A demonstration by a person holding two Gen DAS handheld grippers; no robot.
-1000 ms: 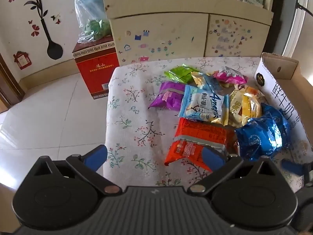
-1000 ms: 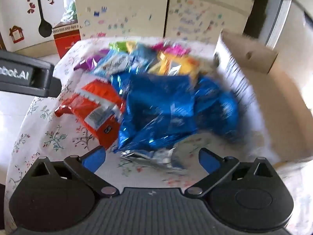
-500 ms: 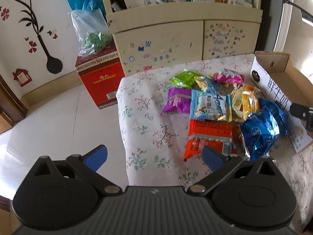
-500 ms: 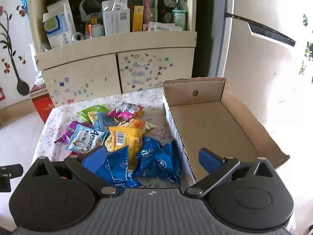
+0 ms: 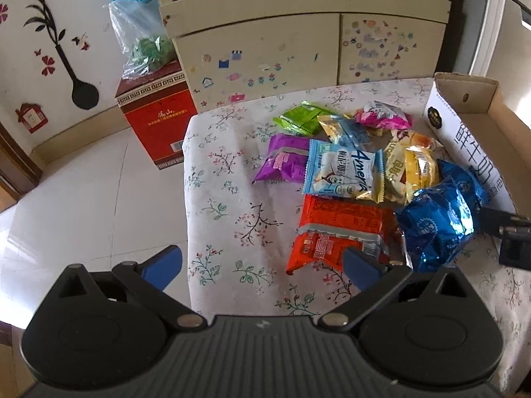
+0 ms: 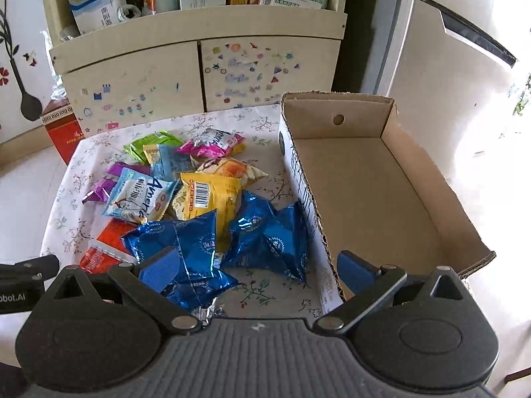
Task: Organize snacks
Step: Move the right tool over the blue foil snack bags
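You are at the very start of the sorting: the cardboard box (image 6: 371, 179) holds nothing, and every snack lies on the tabletop (image 5: 229, 199) just beside the box's printed wall. Both tools hang above the pile. The left gripper (image 5: 262, 262) has its fingers spread wide and holds nothing; the right gripper (image 6: 255, 270) is likewise spread and holds nothing.

Judging by position, your nearest pick is the blue foil bag (image 6: 186, 248) under the right gripper. It lies flat, with its long axis running away from you and leaning toward the box, its crimped silver end pointing back at you. A second blue bag (image 6: 268, 232) rests against the box wall.

For the next move, lower the right fingers across the bag's short width, close on the puffed middle, then lift it over the wall. Expect the foil to be slippery and to crumple.
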